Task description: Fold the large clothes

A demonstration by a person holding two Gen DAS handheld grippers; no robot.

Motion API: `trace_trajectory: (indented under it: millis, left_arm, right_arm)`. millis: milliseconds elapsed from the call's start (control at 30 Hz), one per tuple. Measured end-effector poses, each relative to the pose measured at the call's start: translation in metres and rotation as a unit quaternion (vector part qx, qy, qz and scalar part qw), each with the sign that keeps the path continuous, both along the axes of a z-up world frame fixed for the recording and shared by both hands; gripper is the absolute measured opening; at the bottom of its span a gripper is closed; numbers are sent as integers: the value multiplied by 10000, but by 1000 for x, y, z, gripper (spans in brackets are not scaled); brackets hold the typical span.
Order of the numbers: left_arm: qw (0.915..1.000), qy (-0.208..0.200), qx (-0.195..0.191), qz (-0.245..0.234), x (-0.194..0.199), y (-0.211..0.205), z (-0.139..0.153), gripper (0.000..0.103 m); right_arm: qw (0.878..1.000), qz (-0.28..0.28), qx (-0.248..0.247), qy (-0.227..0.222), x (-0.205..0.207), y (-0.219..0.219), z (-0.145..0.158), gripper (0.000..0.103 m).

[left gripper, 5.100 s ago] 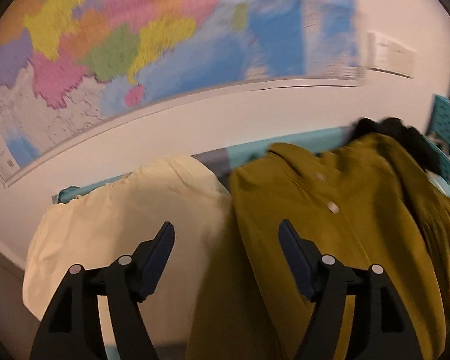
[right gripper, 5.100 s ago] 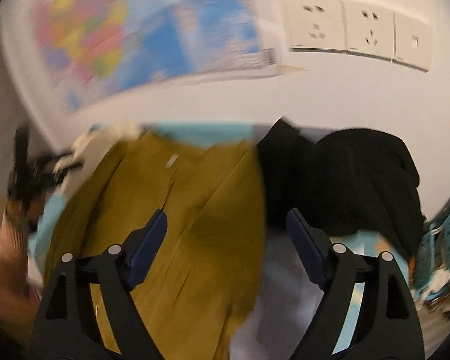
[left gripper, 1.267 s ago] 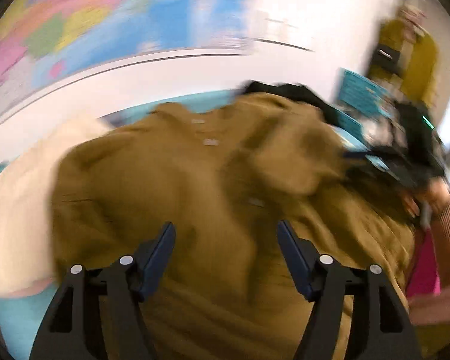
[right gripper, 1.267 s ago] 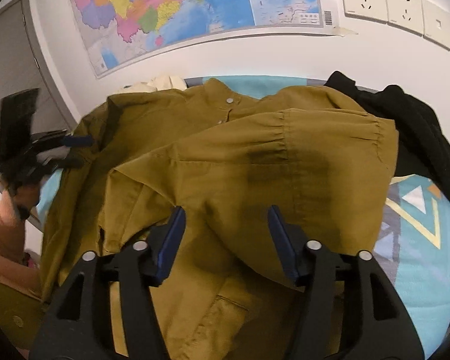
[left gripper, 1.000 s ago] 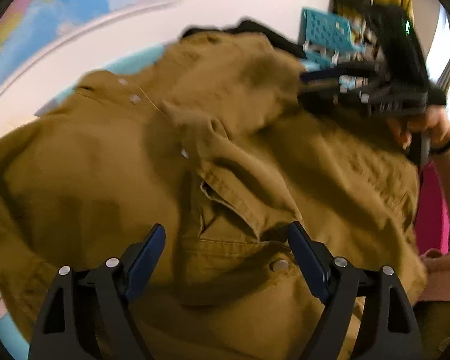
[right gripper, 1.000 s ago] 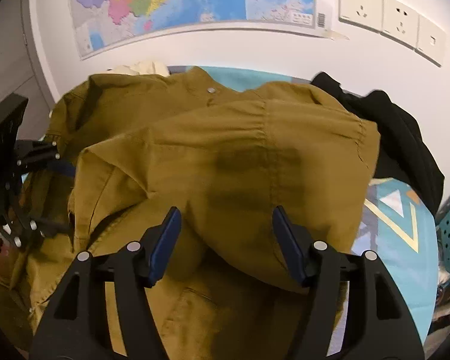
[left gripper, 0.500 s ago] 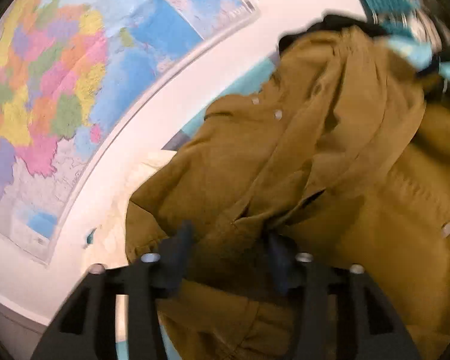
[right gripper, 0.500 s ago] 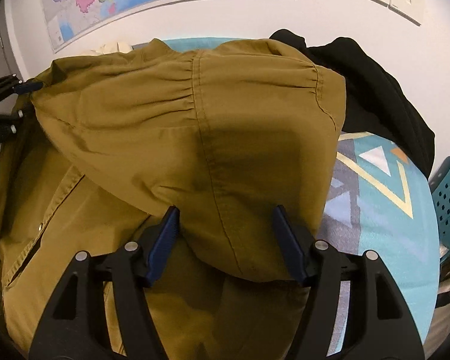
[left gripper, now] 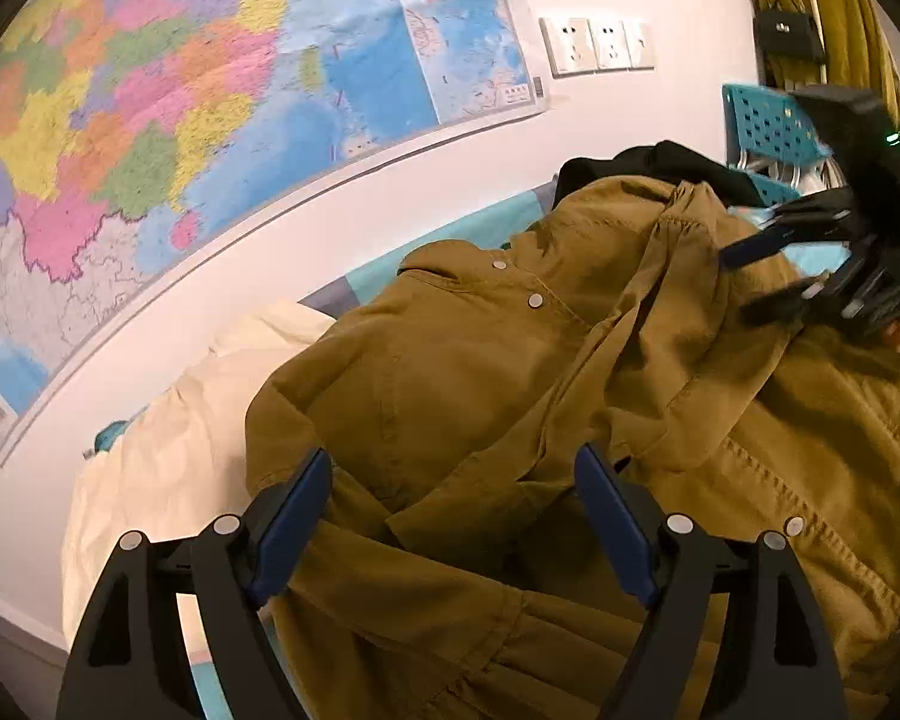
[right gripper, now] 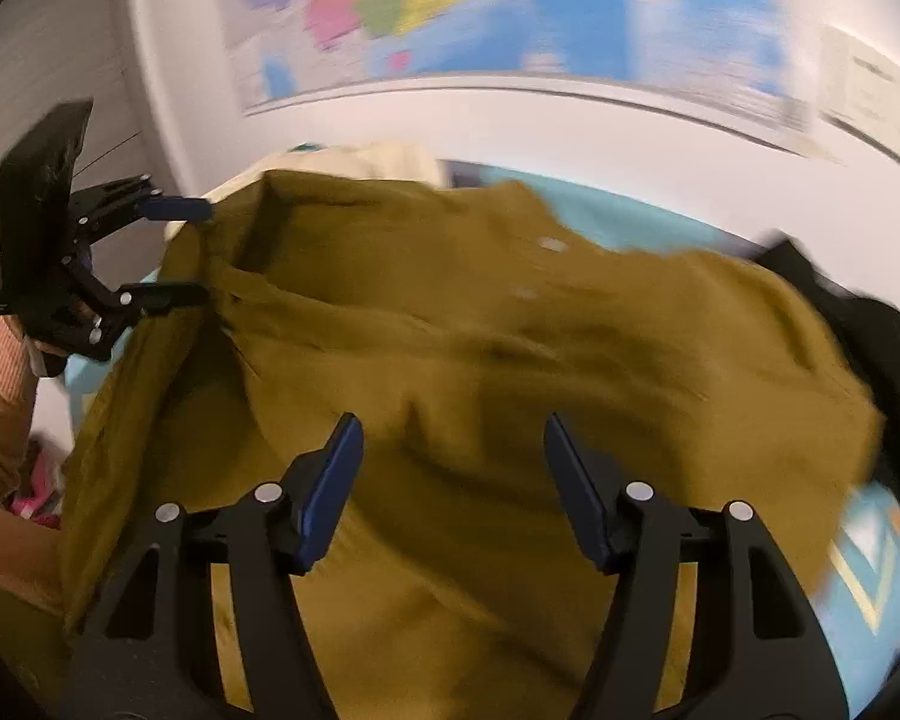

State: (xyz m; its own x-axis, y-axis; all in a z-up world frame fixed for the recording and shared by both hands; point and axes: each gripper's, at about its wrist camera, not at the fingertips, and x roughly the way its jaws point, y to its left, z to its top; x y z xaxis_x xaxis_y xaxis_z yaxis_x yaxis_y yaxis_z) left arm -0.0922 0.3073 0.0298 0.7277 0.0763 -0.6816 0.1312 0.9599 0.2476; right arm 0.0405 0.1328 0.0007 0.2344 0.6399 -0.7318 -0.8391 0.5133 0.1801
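An olive-brown button-up jacket point(left gripper: 462, 360) lies rumpled on the table, one sleeve folded across its front; it also fills the right wrist view point(right gripper: 480, 330). My left gripper point(left gripper: 453, 495) is open, its jaws wide apart just above the jacket's left side, holding nothing. My right gripper point(right gripper: 450, 468) is open over the jacket's middle. The right gripper also shows at the right edge of the left wrist view point(left gripper: 768, 276), and the left gripper at the left of the right wrist view point(right gripper: 174, 252), at the jacket's edge.
A cream garment point(left gripper: 180, 444) lies left of the jacket and a black garment point(left gripper: 660, 165) at its far right. The table has a turquoise patterned cloth point(right gripper: 870, 546). A map point(left gripper: 180, 120) and sockets point(left gripper: 594, 45) are on the wall. A turquoise basket point(left gripper: 768, 126) stands far right.
My left gripper, shut on the jacket's fabric half a second ago, has opened. My right gripper has swung left over the jacket; its view is now blurred.
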Motion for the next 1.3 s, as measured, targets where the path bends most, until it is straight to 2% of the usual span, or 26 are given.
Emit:
trace_trajectory:
  millis: [67,133,267,367,433,500,567,633,700,767,867,933,1000,1067,1100,1167,1267,1300]
  left_arm:
    - [10000,37,56,59,4,-5,-3,82]
    - [9996,167,162,133,7,-7,-9,83]
    - [9978,422,390,345,17,-7,-23,83]
    - [9979,452,239,396,19,-2,-27,83]
    - [9982,443,60,412,18,3,-26,84]
    - [9985,383,-50,382,17,8,-24,84]
    - [9986,388,-98,359,18,10,-25,84]
    - [9981,462,15,400,23,9,-30,82]
    - [9977,509,44,441,28,9,-33,81]
    - [9979,468,-101,432,30,11,-31,81]
    - [9973,262,-486,488,22,19,-19,81]
    - [9962,115,-618,608,11,27,-10,81]
    - [9955,10,-614,722,-1,32,-5,81]
    - [9945,-91,-539,895,-12,37,-1,82]
    - [9936,-138,-510,1003,-18,40,1,82]
    - [9910,-229,-576,1186,-28,50,3,82]
    - [9861,-329,-821,1408,-38,64,5,82]
    - [9851,-345,-882,1436,-40,66,5,82]
  right_arm:
    - [9993,183,-316,-127,7,38,-11,58]
    - [9976,237,-615,-201,16,60,-24,52]
    - [9932,-211,-1141,-29,56,83,-63,39]
    - [9925,-692,-1008,15,76,85,-66,40]
    - [9927,-745,-941,107,77,84,-63,42]
    - [9946,-701,-767,-55,66,78,-49,43]
    - [9984,-440,-360,-27,47,68,-29,43]
    - [9999,-67,-93,-74,25,63,-14,45]
    - [9995,226,-69,-221,4,67,-8,43]
    - [9980,509,-299,-217,-7,82,-18,40]
    - [9955,486,-754,294,3,107,-51,40]
    - [9954,375,-789,381,5,111,-63,43]
    - [9964,314,-714,323,-1,107,-55,45]
    - [9976,310,-259,570,-10,88,-36,54]
    - [9964,424,12,732,-17,79,-28,60]
    - [9857,967,585,1248,-44,61,-10,68]
    - [9698,1735,692,1570,-91,59,-2,70]
    - [9606,2024,629,1800,-112,60,-6,70]
